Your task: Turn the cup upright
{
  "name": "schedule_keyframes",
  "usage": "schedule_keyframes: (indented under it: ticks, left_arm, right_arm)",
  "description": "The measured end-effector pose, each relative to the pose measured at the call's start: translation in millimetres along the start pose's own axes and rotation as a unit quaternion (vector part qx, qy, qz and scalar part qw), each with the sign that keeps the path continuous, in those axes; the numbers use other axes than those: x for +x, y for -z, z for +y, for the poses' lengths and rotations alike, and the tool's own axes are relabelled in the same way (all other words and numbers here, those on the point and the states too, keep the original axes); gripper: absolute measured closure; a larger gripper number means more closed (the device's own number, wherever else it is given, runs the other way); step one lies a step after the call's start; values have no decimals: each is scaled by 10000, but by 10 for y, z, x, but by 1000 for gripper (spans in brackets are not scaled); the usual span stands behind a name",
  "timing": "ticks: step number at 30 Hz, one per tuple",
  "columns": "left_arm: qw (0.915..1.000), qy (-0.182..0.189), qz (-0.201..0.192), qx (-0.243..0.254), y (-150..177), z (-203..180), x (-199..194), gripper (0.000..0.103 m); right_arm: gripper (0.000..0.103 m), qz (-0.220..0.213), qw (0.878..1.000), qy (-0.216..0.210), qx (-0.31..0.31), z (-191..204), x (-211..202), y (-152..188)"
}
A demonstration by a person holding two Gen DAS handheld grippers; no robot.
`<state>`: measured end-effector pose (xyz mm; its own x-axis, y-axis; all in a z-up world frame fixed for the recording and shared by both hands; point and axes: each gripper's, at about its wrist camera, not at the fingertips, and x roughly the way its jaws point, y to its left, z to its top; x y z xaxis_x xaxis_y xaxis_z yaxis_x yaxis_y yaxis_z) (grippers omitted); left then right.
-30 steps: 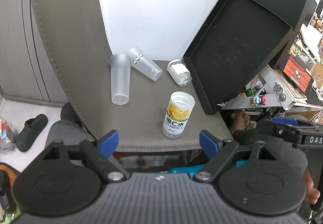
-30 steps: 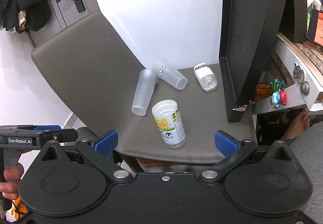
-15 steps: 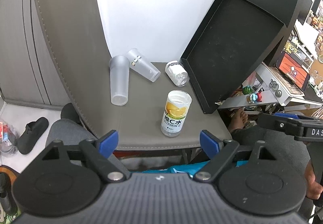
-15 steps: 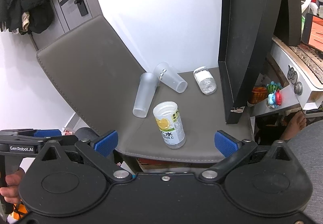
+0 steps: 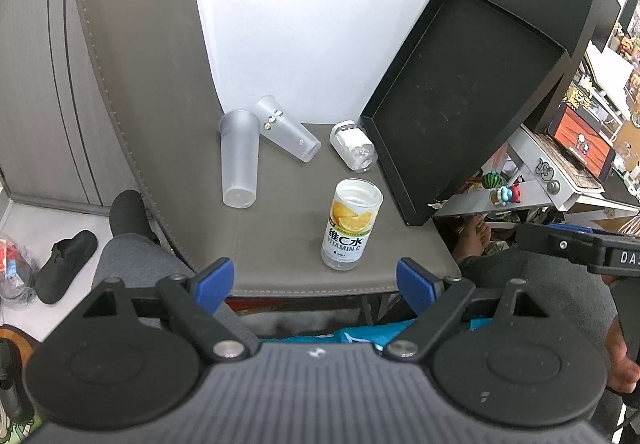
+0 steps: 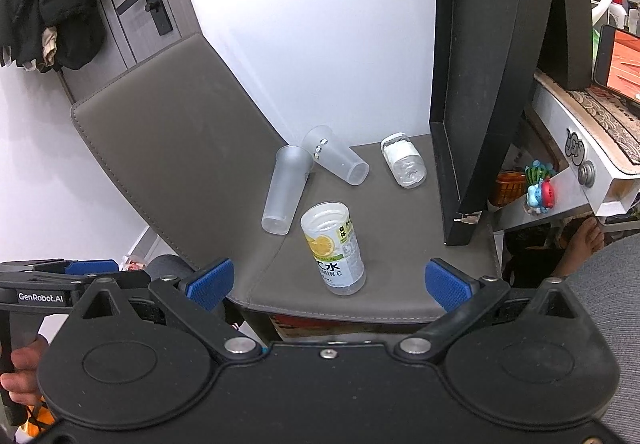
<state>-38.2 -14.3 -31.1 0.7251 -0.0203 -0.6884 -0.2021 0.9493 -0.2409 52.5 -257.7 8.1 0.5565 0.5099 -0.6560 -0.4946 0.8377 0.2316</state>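
Observation:
On the grey chair seat [image 5: 280,244] [image 6: 400,264] lie a tall frosted cup [image 5: 239,160] [image 6: 286,190], a shorter clear cup [image 5: 287,134] [image 6: 338,160] and a small clear jar [image 5: 354,150] [image 6: 404,161], all on their sides. A cup with a lemon "Vitamin C" label [image 5: 351,230] [image 6: 334,248] stands on the seat nearer the front edge. My left gripper [image 5: 316,282] is open and empty, in front of the seat's edge. My right gripper [image 6: 330,284] is open and empty, also short of the seat, with the labelled cup between its fingers in view.
A black tray [image 5: 460,100] [image 6: 472,84] leans upright at the seat's right edge. The chair back [image 5: 136,64] [image 6: 168,132] rises at the left. A cluttered white desk [image 5: 560,184] [image 6: 592,164] stands to the right. A shoe [image 5: 64,264] lies on the floor left.
Both grippers have drawn back and risen slightly, so the chair and cups look a little farther away. The cups and jar have not moved. Both grippers stay open.

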Motion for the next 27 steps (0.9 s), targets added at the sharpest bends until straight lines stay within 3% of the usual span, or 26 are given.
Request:
schedule_keyframes:
  ticks: [27]
  left_arm:
    - [9999,7,-120,-110,6,61,-25,15]
  right_arm:
    - [0,41,10000,43,23,-1,7,20]
